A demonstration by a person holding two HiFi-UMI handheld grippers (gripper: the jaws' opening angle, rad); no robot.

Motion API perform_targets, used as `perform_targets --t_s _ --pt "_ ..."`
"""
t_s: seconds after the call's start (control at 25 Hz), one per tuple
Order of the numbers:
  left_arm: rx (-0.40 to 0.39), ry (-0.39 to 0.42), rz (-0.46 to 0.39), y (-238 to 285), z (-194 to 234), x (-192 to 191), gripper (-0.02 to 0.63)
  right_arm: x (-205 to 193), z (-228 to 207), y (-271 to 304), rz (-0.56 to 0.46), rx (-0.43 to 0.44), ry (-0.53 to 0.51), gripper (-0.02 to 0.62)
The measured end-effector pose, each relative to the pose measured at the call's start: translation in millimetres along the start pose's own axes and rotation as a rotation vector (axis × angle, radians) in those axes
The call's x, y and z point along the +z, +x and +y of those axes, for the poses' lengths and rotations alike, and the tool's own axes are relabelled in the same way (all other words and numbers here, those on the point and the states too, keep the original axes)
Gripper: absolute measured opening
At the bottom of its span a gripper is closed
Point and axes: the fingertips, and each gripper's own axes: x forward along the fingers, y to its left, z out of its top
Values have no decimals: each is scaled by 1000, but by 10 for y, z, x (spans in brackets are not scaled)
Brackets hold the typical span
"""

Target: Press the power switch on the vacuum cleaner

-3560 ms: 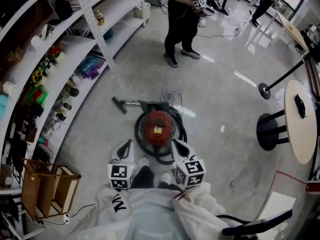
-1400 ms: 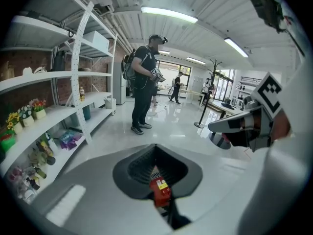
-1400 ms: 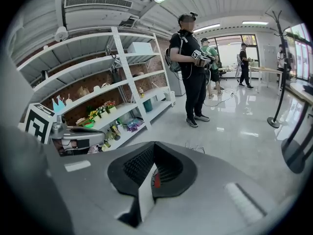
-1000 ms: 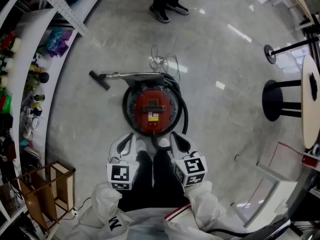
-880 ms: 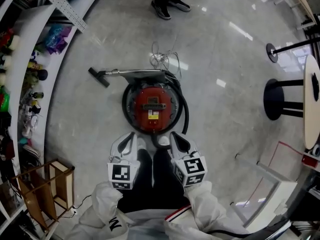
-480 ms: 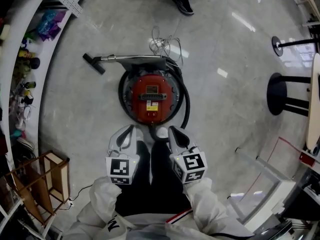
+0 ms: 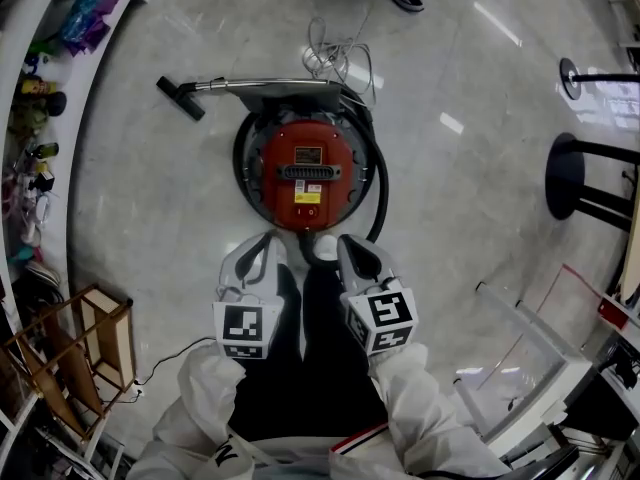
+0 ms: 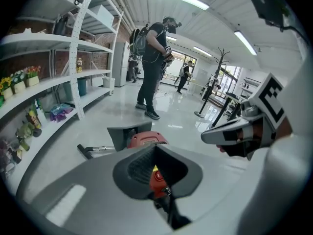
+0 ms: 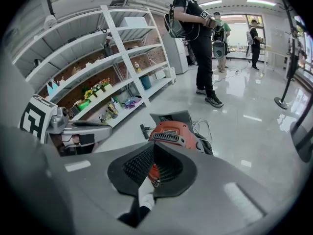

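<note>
Legs: black trousers [image 7: 300,353] run down between the two grippers to white shoe tips [image 7: 322,252] on the glossy grey floor [image 7: 470,238].
Left gripper: the left gripper [image 7: 263,241] is held low over the floor beside the legs. Its jaws are pressed together with nothing between them.
Right gripper: the right gripper [image 7: 347,240] is level with the left one, just across the legs. Its jaws are likewise together and empty.
Vacuum cleaner: the round red vacuum cleaner [image 7: 305,168] stands on the open middle of the floor just beyond the shoe tips, apart from both grippers.
Button: a small round red button [image 7: 308,211] sits at the near rim of the vacuum's top, below a black grille, and nothing touches it.
Hose: a black hose [image 7: 381,193] loops round the body.
Wand: a metal wand [image 7: 245,84] lies on the floor behind the body, pointing toward the shelf-side edge. It ends in a black nozzle [image 7: 176,97].
Cable: a loose pale cable [image 7: 335,58] is heaped just beyond the wand.
Far end: another person [image 9: 198,38] stands farther along the floor, near the white shelves [image 9: 98,58].
</note>
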Motion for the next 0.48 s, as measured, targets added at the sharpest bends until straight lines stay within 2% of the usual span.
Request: perform_targets --t_s 0.48 --pt "-2 -27 18 257 -4 -178 0 -153 -75 302 21 1 0 0"
